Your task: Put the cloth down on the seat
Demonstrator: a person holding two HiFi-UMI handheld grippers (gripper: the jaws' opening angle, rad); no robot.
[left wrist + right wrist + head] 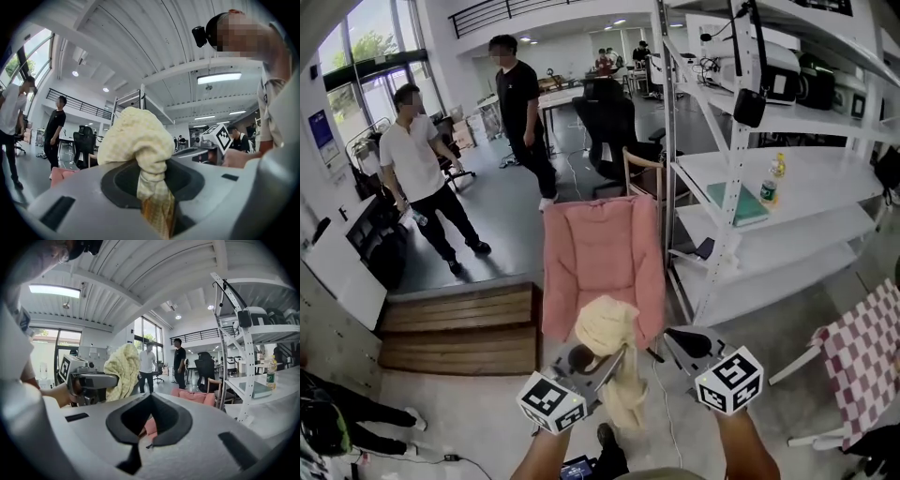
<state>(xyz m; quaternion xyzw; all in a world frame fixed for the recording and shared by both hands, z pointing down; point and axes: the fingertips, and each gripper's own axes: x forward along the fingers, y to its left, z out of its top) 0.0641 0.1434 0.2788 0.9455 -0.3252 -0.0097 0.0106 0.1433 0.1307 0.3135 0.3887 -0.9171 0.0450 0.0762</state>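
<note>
A pink cushioned chair (600,253) stands just ahead of me, its seat (649,314) partly hidden by the pale yellow cloth (607,330). My left gripper (586,359) is shut on that cloth in front of the seat. A bunch of it bulges above the jaws and a tail hangs below. In the left gripper view the cloth (136,140) fills the gap of the left gripper (152,180). My right gripper (682,339) hangs beside it at the chair's right front corner, shut and holding nothing. The right gripper (150,397) looks past the pink chair (197,397).
White metal shelving (769,187) stands close on the right of the chair. Wooden steps (459,328) lie to the left. A red-checked seat (862,356) is at the far right. Two people (417,178) (525,112) stand beyond, near a black office chair (605,122).
</note>
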